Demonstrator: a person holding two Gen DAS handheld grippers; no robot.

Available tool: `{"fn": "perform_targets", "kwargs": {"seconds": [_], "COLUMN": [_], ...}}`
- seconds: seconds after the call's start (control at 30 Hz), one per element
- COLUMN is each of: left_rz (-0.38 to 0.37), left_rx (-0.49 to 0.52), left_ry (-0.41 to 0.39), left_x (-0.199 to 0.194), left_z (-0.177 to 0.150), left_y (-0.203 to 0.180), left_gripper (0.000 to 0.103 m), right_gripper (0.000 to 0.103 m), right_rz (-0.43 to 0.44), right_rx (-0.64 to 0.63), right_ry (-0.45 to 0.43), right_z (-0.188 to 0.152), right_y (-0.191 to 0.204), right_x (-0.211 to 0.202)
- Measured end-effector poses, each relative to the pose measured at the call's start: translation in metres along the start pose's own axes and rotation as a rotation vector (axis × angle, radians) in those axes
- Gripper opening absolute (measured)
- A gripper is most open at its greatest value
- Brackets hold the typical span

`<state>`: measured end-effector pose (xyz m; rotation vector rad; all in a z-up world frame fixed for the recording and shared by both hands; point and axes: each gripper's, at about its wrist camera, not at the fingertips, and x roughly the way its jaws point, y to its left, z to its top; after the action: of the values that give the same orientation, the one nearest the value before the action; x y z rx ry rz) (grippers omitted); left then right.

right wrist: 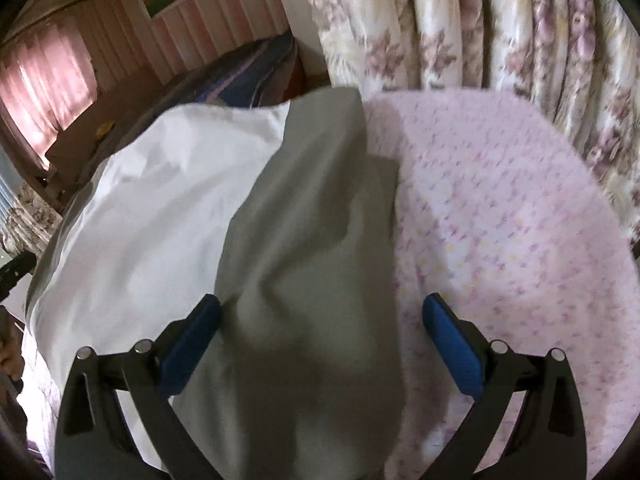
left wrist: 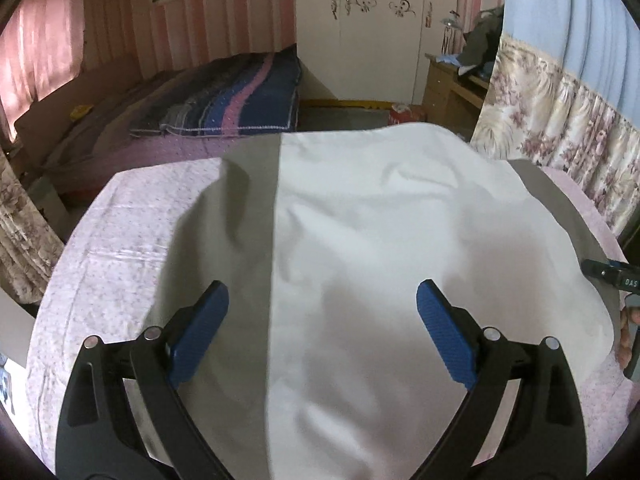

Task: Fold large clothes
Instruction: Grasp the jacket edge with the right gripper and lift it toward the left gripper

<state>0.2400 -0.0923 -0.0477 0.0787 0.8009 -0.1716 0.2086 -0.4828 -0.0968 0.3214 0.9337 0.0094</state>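
A large white and grey garment (left wrist: 360, 240) lies spread on a table covered with a pink patterned cloth (left wrist: 116, 248). Its white middle panel has grey panels on both sides. My left gripper (left wrist: 322, 300) is open and empty, hovering over the seam between the left grey panel and the white panel. In the right wrist view my right gripper (right wrist: 322, 316) is open and empty above the garment's grey right part (right wrist: 312, 264), next to the white panel (right wrist: 152, 208). The right gripper's tip shows at the right edge of the left wrist view (left wrist: 608, 272).
Floral curtains (right wrist: 480, 28) hang close behind the table on the right. A bed with a blue and pink striped blanket (left wrist: 236, 96) stands beyond the table. A white wardrobe (left wrist: 372, 32) and a wooden desk (left wrist: 452, 84) are at the back.
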Motion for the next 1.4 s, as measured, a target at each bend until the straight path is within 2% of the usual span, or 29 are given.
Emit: {"fn": "perform_targets", "kwargs": {"seconds": [0.23, 0.33, 0.4, 0.43, 0.47, 0.53, 0.6, 0.67, 0.73, 0.83, 0.9, 0.97, 1.0, 1.03, 1.1, 1.2, 1.4], "left_rz": [-0.010, -0.028, -0.047, -0.051, -0.056, -0.067, -0.074, -0.079, -0.083, -0.082, -0.083, -0.080, -0.079, -0.075, -0.070, -0.078, -0.087], "left_rx": [0.011, 0.028, 0.049, 0.066, 0.085, 0.112, 0.133, 0.124, 0.106, 0.091, 0.077, 0.064, 0.061, 0.062, 0.065, 0.057, 0.047], "left_ry": [0.035, 0.034, 0.035, 0.032, 0.032, 0.029, 0.045, 0.048, 0.056, 0.062, 0.067, 0.069, 0.067, 0.061, 0.064, 0.078, 0.085], "left_x": [0.018, 0.019, 0.018, 0.018, 0.018, 0.020, 0.026, 0.030, 0.034, 0.042, 0.049, 0.055, 0.057, 0.058, 0.061, 0.064, 0.065], "left_z": [0.001, 0.004, 0.004, 0.003, 0.002, -0.001, -0.007, -0.011, -0.015, -0.018, -0.020, -0.024, -0.026, -0.027, -0.027, -0.026, -0.027], "left_y": [-0.017, -0.031, -0.043, -0.052, -0.060, -0.073, -0.086, -0.089, -0.089, -0.085, -0.084, -0.083, -0.083, -0.083, -0.084, -0.083, -0.081], "left_gripper": [0.095, 0.095, 0.095, 0.095, 0.095, 0.095, 0.095, 0.095, 0.095, 0.098, 0.100, 0.100, 0.100, 0.100, 0.100, 0.100, 0.100], "right_gripper": [0.101, 0.094, 0.082, 0.063, 0.056, 0.058, 0.076, 0.082, 0.083, 0.069, 0.051, 0.046, 0.035, 0.034, 0.018, 0.010, 0.007], "right_rz": [-0.023, -0.036, -0.048, -0.053, -0.068, -0.084, -0.064, -0.023, -0.047, -0.046, -0.072, -0.075, -0.088, -0.103, -0.091, -0.077, -0.003], "right_rx": [-0.067, -0.069, -0.087, -0.105, -0.125, -0.150, -0.084, -0.055, -0.095, -0.113, -0.144, -0.158, -0.170, -0.180, -0.176, -0.190, -0.153], "right_ry": [0.012, -0.001, -0.023, -0.039, -0.045, -0.024, 0.002, -0.003, -0.003, -0.009, -0.024, -0.028, -0.032, -0.041, -0.053, -0.070, -0.103], "right_z": [-0.006, -0.004, -0.003, -0.003, -0.002, -0.002, -0.001, -0.001, -0.003, -0.004, -0.005, -0.005, -0.006, -0.005, -0.002, 0.006, 0.022], "right_y": [0.029, 0.032, 0.035, 0.041, 0.044, 0.046, 0.032, 0.024, 0.031, 0.038, 0.042, 0.044, 0.047, 0.048, 0.047, 0.053, 0.062], "right_x": [0.009, 0.007, 0.001, -0.004, -0.006, -0.001, 0.007, 0.009, 0.012, 0.012, 0.009, 0.005, 0.001, -0.003, -0.011, -0.025, -0.048]}}
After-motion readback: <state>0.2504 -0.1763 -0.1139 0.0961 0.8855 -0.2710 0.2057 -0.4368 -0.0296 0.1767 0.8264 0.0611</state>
